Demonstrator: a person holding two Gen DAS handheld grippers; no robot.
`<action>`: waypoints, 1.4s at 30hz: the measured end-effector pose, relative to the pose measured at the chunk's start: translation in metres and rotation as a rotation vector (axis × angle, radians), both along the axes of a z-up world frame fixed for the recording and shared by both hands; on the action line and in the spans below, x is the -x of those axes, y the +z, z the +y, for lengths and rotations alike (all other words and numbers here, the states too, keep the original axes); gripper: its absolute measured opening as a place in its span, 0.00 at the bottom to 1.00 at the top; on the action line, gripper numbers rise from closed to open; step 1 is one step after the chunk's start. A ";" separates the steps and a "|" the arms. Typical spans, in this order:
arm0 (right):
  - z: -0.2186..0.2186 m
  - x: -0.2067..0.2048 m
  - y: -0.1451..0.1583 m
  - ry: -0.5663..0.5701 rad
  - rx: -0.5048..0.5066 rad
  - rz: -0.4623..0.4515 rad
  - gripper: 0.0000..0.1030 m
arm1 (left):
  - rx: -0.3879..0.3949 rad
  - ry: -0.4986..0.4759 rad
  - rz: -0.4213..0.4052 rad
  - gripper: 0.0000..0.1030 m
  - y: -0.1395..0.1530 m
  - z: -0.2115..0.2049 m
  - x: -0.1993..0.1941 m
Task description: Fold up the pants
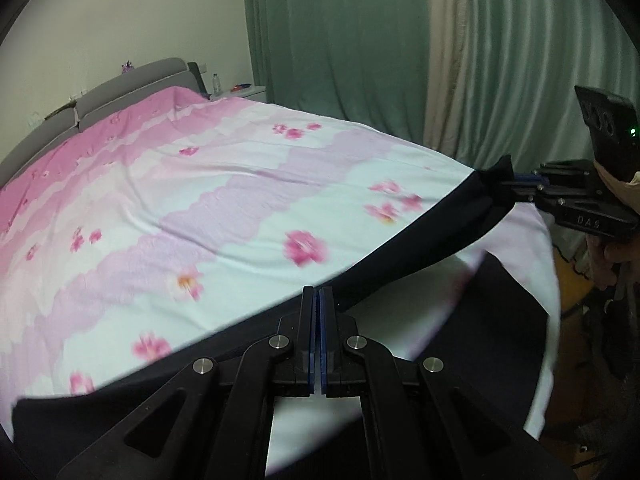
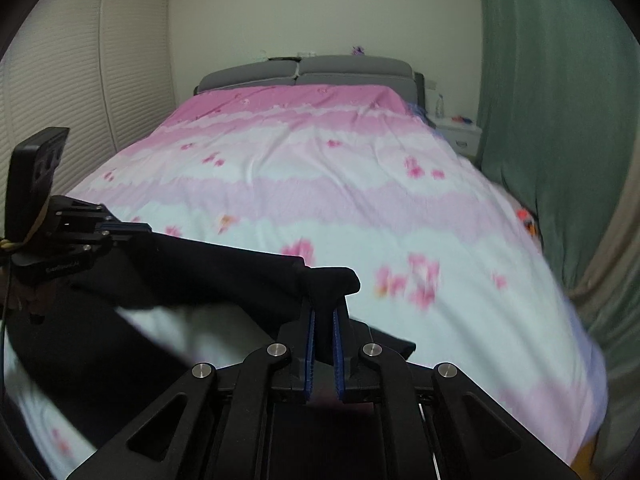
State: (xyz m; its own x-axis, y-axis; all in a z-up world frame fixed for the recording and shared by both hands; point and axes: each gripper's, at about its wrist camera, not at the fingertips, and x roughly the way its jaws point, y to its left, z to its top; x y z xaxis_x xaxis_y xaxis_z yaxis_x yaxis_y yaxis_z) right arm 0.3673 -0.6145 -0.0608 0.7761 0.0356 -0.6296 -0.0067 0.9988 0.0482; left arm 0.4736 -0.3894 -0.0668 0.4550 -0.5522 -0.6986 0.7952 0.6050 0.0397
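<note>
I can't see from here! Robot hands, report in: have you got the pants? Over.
Left gripper shut on black pants. Right gripper shut on them too. Pants stretched between both, lifted over flowery bedspread. Nothing blocking.

Both wrist views sit low and close at the bed's foot, facing the grey padded headboard [image 2: 306,70]; both share the pink floral bedspread [image 1: 180,184].

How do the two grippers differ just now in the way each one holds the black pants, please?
The left gripper has its pads almost touching, with only a thin edge of the pants between them; the right gripper stands a little wider, around a thick bunched fold. The cloth leaves the left gripper sideways, but mounds above the right gripper's tips. Both are shut on the same stretched garment above the floral bedspread.
</note>
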 end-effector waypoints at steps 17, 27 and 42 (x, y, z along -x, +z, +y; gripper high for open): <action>0.044 0.124 -0.129 -0.197 -0.124 0.129 0.08 | -0.061 0.019 0.111 0.03 -0.120 0.036 0.142; 0.075 0.163 -0.151 -0.255 -0.030 0.171 0.28 | -0.046 -0.020 0.087 0.02 -0.136 0.034 0.175; 0.101 0.192 -0.128 -0.516 -0.523 0.065 0.58 | 0.073 0.184 -0.070 0.54 -0.084 0.101 0.177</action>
State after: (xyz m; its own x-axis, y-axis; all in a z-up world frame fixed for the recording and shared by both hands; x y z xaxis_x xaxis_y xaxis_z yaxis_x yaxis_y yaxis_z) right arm 0.1752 -0.5133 -0.1885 0.7370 -0.0163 -0.6757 0.4773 0.7204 0.5032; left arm 0.2963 -0.2883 -0.1513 0.5985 -0.5035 -0.6232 0.6681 0.7429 0.0415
